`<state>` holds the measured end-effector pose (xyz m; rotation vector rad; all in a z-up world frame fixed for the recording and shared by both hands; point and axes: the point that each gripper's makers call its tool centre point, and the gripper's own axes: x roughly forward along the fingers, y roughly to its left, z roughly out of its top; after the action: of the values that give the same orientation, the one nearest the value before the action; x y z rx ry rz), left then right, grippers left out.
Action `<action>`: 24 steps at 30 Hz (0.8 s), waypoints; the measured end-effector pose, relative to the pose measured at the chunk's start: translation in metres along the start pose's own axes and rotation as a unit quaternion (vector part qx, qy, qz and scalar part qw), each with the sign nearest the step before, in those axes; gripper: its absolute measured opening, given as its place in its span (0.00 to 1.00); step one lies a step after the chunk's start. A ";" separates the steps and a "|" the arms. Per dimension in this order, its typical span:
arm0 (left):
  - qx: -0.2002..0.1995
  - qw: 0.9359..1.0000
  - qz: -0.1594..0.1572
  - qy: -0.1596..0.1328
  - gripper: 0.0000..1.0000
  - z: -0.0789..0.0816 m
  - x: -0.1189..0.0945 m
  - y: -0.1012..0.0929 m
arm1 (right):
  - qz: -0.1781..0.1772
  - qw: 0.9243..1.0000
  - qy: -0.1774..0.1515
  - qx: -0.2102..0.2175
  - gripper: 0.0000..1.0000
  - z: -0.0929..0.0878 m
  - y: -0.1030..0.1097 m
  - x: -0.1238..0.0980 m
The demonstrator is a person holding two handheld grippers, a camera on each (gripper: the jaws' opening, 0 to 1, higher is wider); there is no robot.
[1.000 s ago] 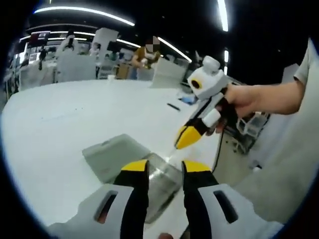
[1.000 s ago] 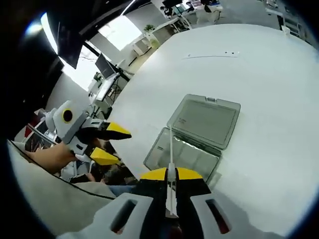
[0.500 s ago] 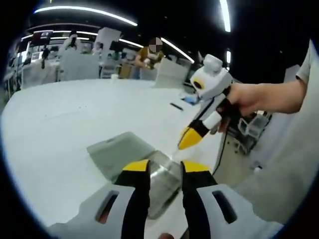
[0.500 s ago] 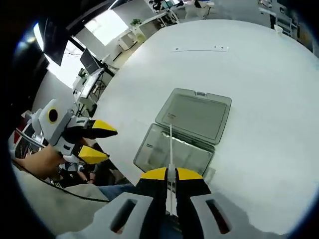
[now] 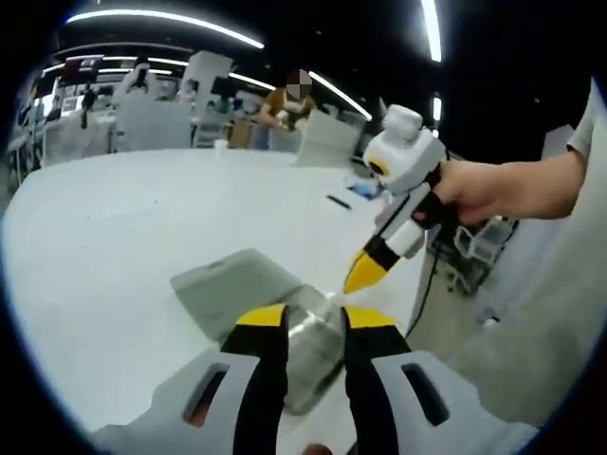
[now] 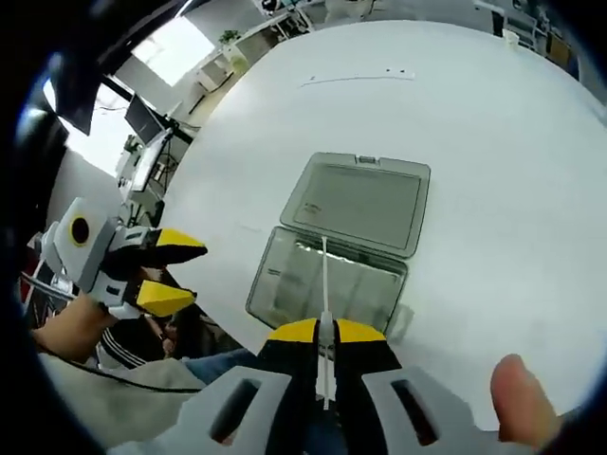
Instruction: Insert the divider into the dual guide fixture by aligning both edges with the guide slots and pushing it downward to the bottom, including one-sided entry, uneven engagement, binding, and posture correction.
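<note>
A clear plastic box [image 6: 285, 284], the guide fixture, lies on the white table with its hinged lid [image 6: 365, 201] flat open behind it. My right gripper [image 6: 322, 331] is shut on a thin clear divider [image 6: 324, 275], seen edge-on and poised above the box's middle. My left gripper [image 6: 159, 275] hangs left of the box, jaws apart. In the left gripper view my left gripper [image 5: 314, 320] is open over the box [image 5: 313, 349], beside its lid [image 5: 232, 284]. There the right gripper [image 5: 366, 272] points its yellow tips down at the box's far edge.
The white round table [image 6: 493, 171] spreads wide beyond the box; its near edge runs just behind both grippers. A hand [image 5: 474, 190] holds the right gripper, and a fingertip [image 6: 517, 408] shows low right. Desks and a person [image 5: 289, 100] stand far off.
The right gripper with the divider has come lower and closer over the box. The left gripper has edged a little toward the box and stays open.
</note>
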<state>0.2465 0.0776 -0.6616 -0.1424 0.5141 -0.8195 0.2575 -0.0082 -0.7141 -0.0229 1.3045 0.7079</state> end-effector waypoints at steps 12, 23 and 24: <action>-0.002 1.000 0.005 -0.004 0.17 0.000 -0.001 0.003 | -0.011 0.999 0.018 0.036 0.00 0.000 -0.002 0.006; 0.011 1.000 0.014 -0.001 0.16 -0.004 -0.003 0.006 | -0.038 0.996 0.033 0.073 0.00 -0.003 -0.005 0.011; 0.012 1.000 0.015 0.000 0.16 -0.004 -0.004 0.006 | -0.040 0.996 0.033 0.077 0.00 -0.003 -0.006 0.011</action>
<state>0.2465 0.0848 -0.6658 -0.1118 0.5043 -0.7957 0.2588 -0.0085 -0.7267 0.0270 1.4110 0.5407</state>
